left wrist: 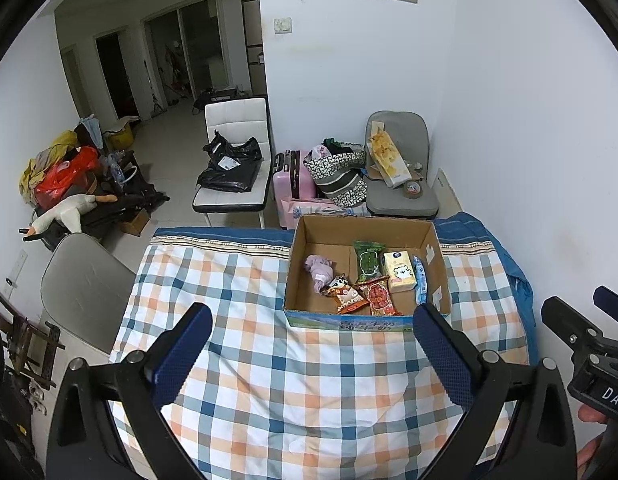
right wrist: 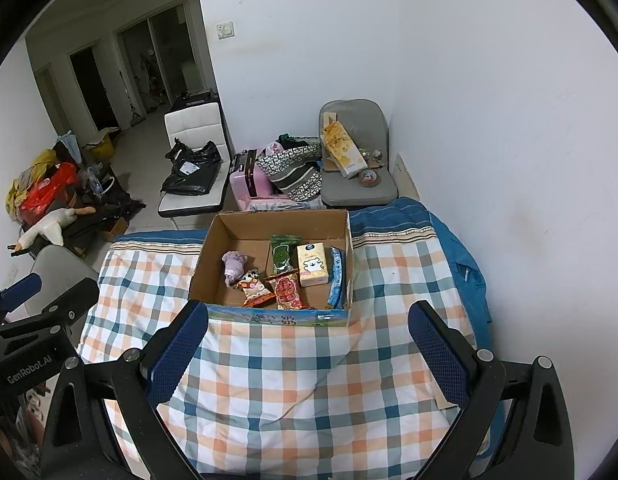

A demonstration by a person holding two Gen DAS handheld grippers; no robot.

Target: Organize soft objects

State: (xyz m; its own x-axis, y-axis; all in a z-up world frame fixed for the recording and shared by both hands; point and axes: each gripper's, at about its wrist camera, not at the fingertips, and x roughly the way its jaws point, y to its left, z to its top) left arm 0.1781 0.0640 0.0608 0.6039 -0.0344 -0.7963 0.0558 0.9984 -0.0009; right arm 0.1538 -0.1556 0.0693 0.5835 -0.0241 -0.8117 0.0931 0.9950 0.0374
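An open cardboard box (left wrist: 439, 256) (right wrist: 213, 248) stands at the far end of a table under a checked cloth (left wrist: 269, 380) (right wrist: 301, 376). Inside lie a pink cloth bundle (left wrist: 320, 271) (right wrist: 233, 264), a green snack packet (left wrist: 368, 258) (right wrist: 282, 254), two red-orange snack packets (left wrist: 379, 294) (right wrist: 287, 289), a cream tissue pack (left wrist: 399, 271) (right wrist: 314, 264) and a blue packet (left wrist: 420, 280) (right wrist: 336, 276). My left gripper (left wrist: 311, 320) and right gripper (right wrist: 307, 316) are both open and empty, held above the cloth on the near side of the box.
Beyond the table stand a white chair with a black bag (left wrist: 231, 164) (right wrist: 193, 168), a pink suitcase (left wrist: 293, 178) (right wrist: 249, 180), a patterned bag (left wrist: 341, 176) and a grey chair (left wrist: 401, 196) (right wrist: 357, 192) holding a carton and tape. A white wall runs along the right.
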